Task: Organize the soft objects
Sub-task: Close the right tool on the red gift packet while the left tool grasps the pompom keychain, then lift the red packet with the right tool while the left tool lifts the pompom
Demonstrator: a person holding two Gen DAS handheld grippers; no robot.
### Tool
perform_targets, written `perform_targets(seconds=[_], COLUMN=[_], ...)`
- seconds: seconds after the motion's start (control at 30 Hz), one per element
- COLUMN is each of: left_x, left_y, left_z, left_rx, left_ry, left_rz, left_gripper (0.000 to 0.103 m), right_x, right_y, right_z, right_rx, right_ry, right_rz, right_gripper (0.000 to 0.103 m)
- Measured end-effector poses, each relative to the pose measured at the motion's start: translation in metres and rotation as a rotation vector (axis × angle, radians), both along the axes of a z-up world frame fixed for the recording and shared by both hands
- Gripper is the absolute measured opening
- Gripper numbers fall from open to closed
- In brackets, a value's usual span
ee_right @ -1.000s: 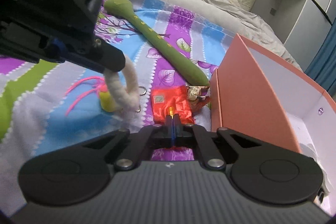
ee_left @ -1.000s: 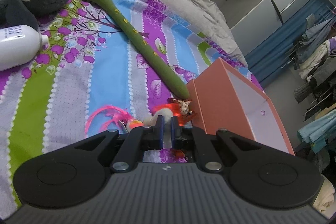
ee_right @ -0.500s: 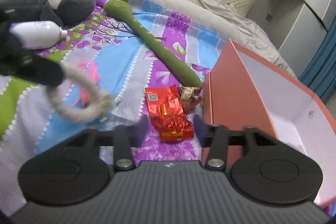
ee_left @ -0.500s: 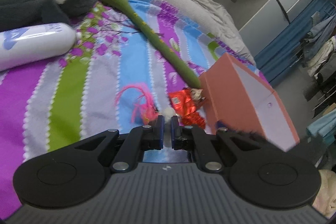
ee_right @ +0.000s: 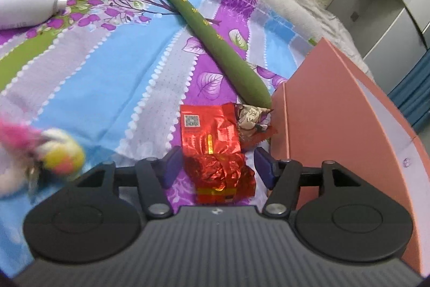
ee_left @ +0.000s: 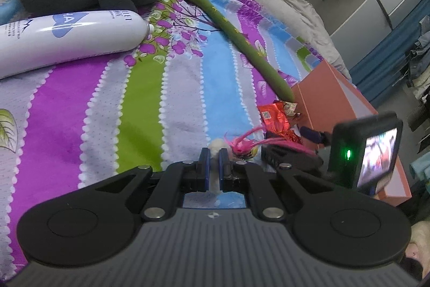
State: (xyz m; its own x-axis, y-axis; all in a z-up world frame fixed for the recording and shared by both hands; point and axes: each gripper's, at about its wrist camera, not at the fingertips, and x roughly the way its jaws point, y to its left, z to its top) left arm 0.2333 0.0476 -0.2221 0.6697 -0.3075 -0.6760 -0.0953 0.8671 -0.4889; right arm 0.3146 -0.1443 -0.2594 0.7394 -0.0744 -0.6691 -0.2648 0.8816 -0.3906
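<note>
My left gripper (ee_left: 212, 153) pinches one feathered toy (ee_left: 243, 144); my right gripper (ee_right: 216, 166) gapes around one red packet (ee_right: 215, 149). One green plush (ee_right: 209, 31), one box (ee_right: 349, 109), striped bedspread (ee_right: 107, 77).
</note>
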Motion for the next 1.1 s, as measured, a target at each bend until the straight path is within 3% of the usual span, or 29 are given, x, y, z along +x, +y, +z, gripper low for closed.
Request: perform_targets(seconds=[0.13, 0.33, 0.83, 1.1], left_x=[-0.004, -0.011, -0.043, -0.066], left_y=[0.003, 0.007, 0.005, -0.004], left_z=[-0.001, -0.001, 0.004, 0.0], left_rx=[0.005, 0.019, 0.029, 0.063], left_ry=[0.002, 0.01, -0.006, 0.006], left_rz=[0.005, 0.011, 0.025, 0.032], left_gripper=[0.007, 0.007, 0.008, 0.008], right_x=[0.013, 0.0, -0.087, -0.135], right_y=[-0.007, -0.005, -0.016, -0.028], right_z=[0.002, 0.012, 0.068, 0.07], right_rx=[0.084, 0.084, 0.191, 0.243], right_ry=[0.053, 0.03, -0.039, -0.047], right_rz=[-0.032, -0.008, 0.022, 0.029], right_gripper=[0.056, 0.053, 0.053, 0.053])
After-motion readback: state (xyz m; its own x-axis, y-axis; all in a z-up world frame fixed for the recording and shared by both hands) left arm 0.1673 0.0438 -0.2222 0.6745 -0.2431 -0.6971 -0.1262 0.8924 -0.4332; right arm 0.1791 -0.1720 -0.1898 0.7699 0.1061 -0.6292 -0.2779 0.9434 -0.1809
